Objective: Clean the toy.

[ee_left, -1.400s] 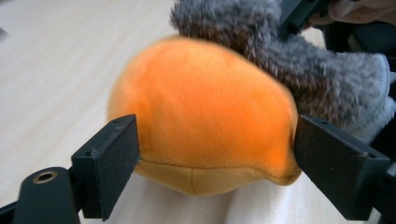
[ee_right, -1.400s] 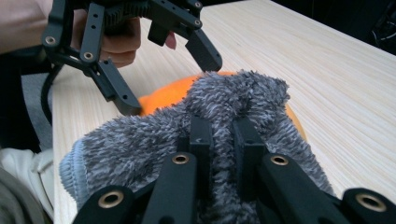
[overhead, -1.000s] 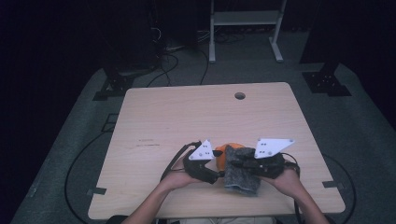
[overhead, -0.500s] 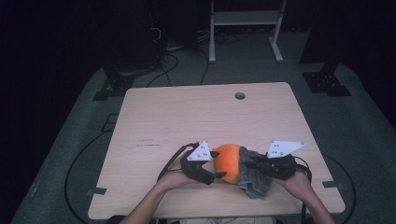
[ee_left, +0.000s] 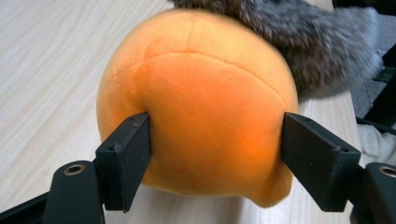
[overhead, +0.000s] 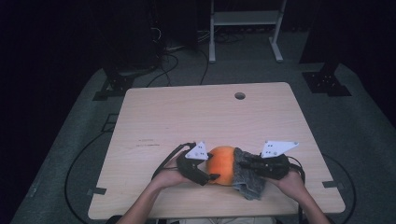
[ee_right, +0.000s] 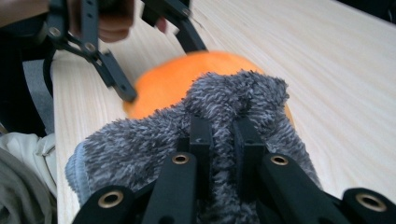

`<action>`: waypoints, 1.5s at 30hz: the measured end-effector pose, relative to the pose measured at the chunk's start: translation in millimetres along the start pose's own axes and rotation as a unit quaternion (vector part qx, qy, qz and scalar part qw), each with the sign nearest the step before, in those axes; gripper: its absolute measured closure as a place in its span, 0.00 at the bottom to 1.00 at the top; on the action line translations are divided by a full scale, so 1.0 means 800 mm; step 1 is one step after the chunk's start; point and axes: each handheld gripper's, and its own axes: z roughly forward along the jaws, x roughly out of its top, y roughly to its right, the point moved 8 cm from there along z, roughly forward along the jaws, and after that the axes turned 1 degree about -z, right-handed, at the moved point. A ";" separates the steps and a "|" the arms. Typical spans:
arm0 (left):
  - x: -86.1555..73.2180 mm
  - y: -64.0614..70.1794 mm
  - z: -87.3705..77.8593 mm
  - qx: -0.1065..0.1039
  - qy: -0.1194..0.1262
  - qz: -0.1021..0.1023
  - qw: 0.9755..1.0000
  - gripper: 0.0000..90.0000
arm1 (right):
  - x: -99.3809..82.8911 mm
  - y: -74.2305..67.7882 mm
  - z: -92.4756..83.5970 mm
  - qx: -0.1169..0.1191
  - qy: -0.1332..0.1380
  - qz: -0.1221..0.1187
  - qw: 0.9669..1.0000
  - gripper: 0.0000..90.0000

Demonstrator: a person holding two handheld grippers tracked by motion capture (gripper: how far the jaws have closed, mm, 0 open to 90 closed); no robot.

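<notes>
An orange plush ball rests on the wooden table near its front edge. My left gripper holds it from the left; in the left gripper view both black pads press the sides of the ball. Its jaws have just been opening a little, with the ball still between them. A grey fuzzy cloth drapes against the ball's right side. My right gripper is shut on a pinch of that cloth, with the ball and left gripper beyond.
A small round hole sits near the table's far edge. Black cables trail on the grey floor at the left. A white frame stand is behind the table. The ball lies close to the front edge.
The right gripper has moved right and down with the grey cloth, drawing it off the orange ball, which now shows. The left hand has stayed put.
</notes>
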 end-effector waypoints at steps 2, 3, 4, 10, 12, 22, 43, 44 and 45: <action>0.005 0.000 -0.002 -0.006 0.017 -0.006 1.000 0.25 | -0.005 0.001 -0.002 -0.003 0.000 0.006 1.000 0.89; 0.009 -0.001 -0.002 -0.001 0.027 -0.007 1.000 0.23 | -0.006 0.000 -0.002 -0.003 -0.001 0.005 1.000 0.89; 0.014 -0.003 -0.001 0.009 0.040 -0.008 0.999 0.19 | -0.007 -0.001 -0.002 -0.003 -0.001 0.002 1.000 0.89; 0.021 -0.001 0.016 0.029 0.051 -0.003 0.998 0.18 | 0.018 -0.020 0.002 0.008 0.019 -0.023 1.000 0.89; 0.016 -0.003 0.014 0.036 0.038 -0.004 0.999 0.21 | 0.025 -0.025 0.007 0.006 0.018 -0.039 0.999 0.89; -0.010 -0.014 0.004 0.012 0.020 -0.034 0.999 0.23 | -0.009 0.001 0.004 -0.014 -0.014 -0.009 1.000 0.89; 0.027 -0.008 0.021 0.103 0.070 0.042 0.991 0.37 | 0.015 0.008 -0.015 -0.027 0.055 0.005 0.998 0.89; 0.027 -0.006 0.024 0.102 0.070 0.049 0.991 0.36 | 0.021 0.007 -0.013 -0.025 0.062 0.002 0.998 0.89; 0.028 -0.005 0.025 0.103 0.072 0.052 0.991 0.36 | 0.024 0.006 -0.008 -0.019 0.064 0.000 0.998 0.89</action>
